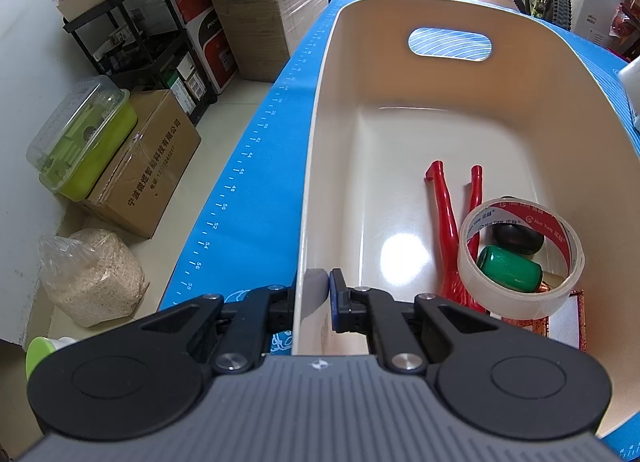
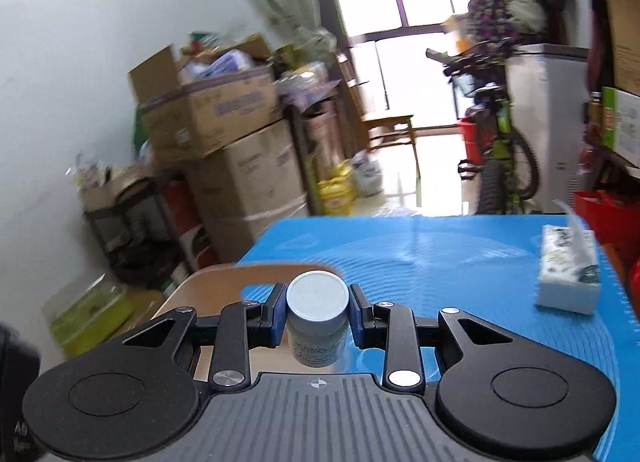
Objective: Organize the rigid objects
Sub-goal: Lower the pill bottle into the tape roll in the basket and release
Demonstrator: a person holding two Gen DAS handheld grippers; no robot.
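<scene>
Blue mat (image 2: 460, 262) covers the table, with stacked boxes (image 2: 240, 166) beyond. Left gripper (image 1: 318, 294) is pinched shut on the bin (image 1: 560, 110) wall. Inside the bin, red tongs (image 1: 450, 218) lie slightly spread, holding nothing, partly under a tape roll (image 1: 520, 254) ringing a green can (image 1: 508, 268). Right gripper (image 2: 316, 316) is clamped on a bottle (image 2: 316, 310), held above the mat. Tissue pack (image 2: 568, 270) is seen farther right.
</scene>
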